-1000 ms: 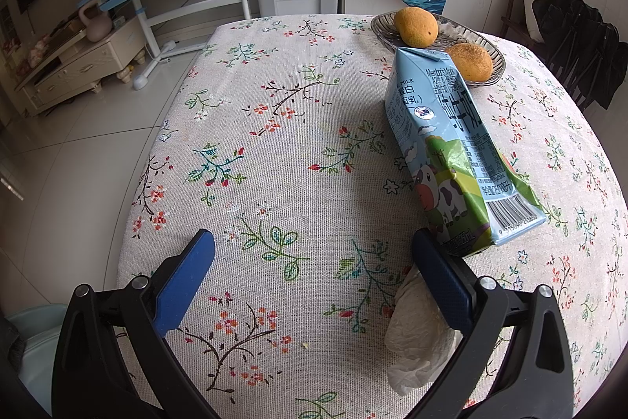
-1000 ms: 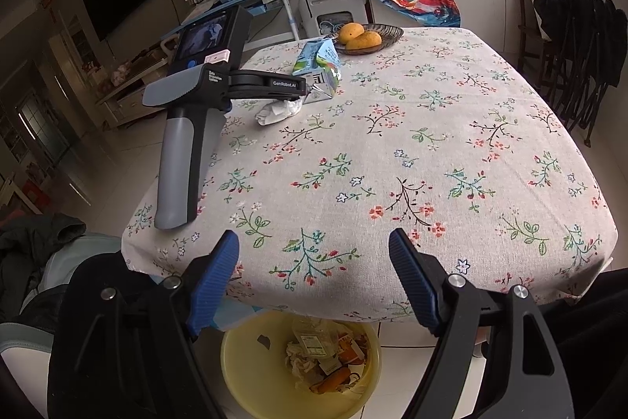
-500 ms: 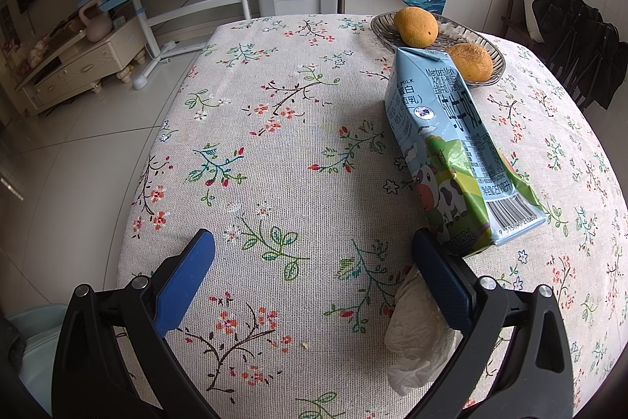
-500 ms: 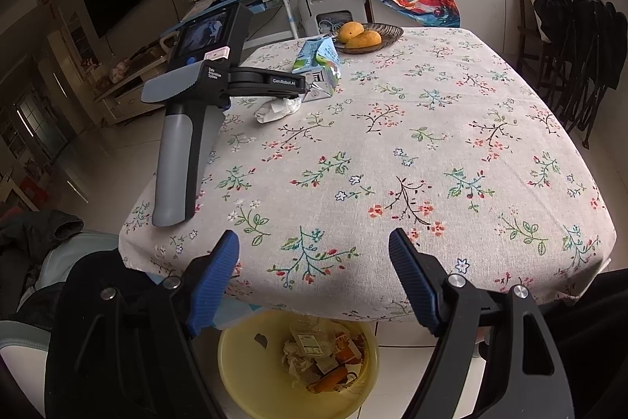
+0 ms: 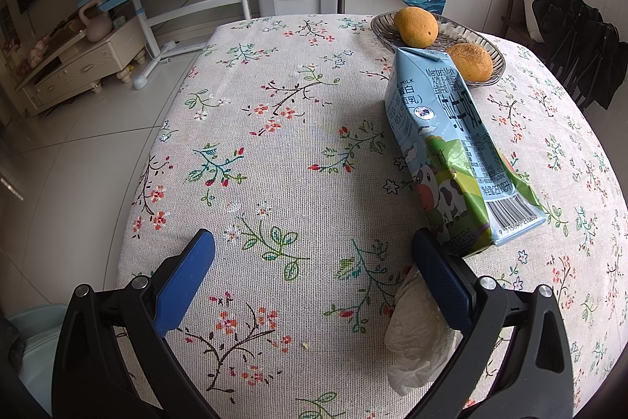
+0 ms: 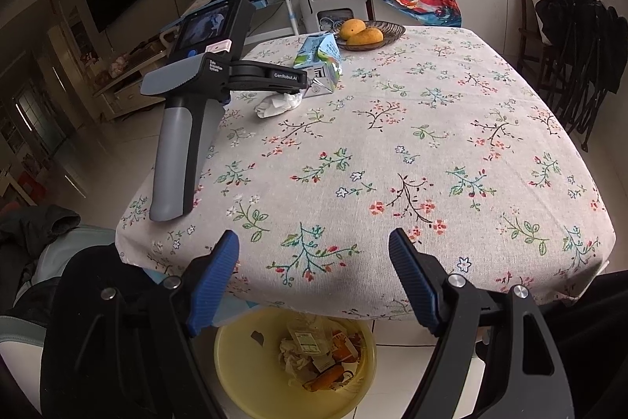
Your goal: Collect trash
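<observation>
Left wrist view: the left gripper [image 5: 312, 275] hovered over the tabletop [image 5: 274, 152], fingers spread wide and empty. The crumpled tissue [image 5: 418, 332] lay under its right finger, just before the milk carton [image 5: 451, 152].

Right wrist view: the right gripper [image 6: 314, 279] hung beyond the tabletop's near edge, above the yellow bin [image 6: 251, 372], fingers apart, holding nothing.

Loads of bare tablecloth [image 5: 274, 152] is sitting open ahead of the left gripper [image 5: 312, 254], whose jaws are gaping wide. The milk carton [image 5: 451, 144] is lying along its right side, with the crumpled tissue [image 5: 416, 336] tucked under the right finger, both crowding that flank. The fruit basket [image 5: 486, 46] is blocking the far right corner.
</observation>
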Demonstrator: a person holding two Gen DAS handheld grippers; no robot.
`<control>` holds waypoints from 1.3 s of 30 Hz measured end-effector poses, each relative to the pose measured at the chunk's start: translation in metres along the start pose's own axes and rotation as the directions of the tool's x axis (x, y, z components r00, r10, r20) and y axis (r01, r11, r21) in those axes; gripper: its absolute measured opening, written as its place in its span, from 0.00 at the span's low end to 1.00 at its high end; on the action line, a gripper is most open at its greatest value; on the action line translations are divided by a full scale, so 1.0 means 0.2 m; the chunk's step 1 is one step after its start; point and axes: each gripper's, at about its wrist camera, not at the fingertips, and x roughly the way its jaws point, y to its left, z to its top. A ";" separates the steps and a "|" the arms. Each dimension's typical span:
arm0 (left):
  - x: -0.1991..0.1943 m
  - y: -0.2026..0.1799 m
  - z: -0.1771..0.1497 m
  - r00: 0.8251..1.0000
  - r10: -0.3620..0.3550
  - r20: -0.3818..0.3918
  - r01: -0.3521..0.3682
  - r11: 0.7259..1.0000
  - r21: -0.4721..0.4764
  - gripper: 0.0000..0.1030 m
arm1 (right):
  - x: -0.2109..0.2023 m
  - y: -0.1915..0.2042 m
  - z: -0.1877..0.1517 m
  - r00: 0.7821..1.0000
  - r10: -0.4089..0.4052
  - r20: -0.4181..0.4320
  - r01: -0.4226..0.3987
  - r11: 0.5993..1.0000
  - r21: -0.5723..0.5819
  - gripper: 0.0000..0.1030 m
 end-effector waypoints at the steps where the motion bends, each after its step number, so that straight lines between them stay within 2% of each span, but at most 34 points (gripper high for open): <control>1: 0.00 0.00 0.00 1.000 0.000 0.000 0.000 1.000 0.000 0.94 | 0.00 0.00 0.00 1.000 0.000 0.000 0.000 1.000 0.000 0.73; 39: 0.00 0.00 0.00 1.000 0.000 0.000 0.000 1.000 0.000 0.94 | 0.00 0.00 -0.01 1.000 -0.006 0.004 0.006 1.000 -0.003 0.73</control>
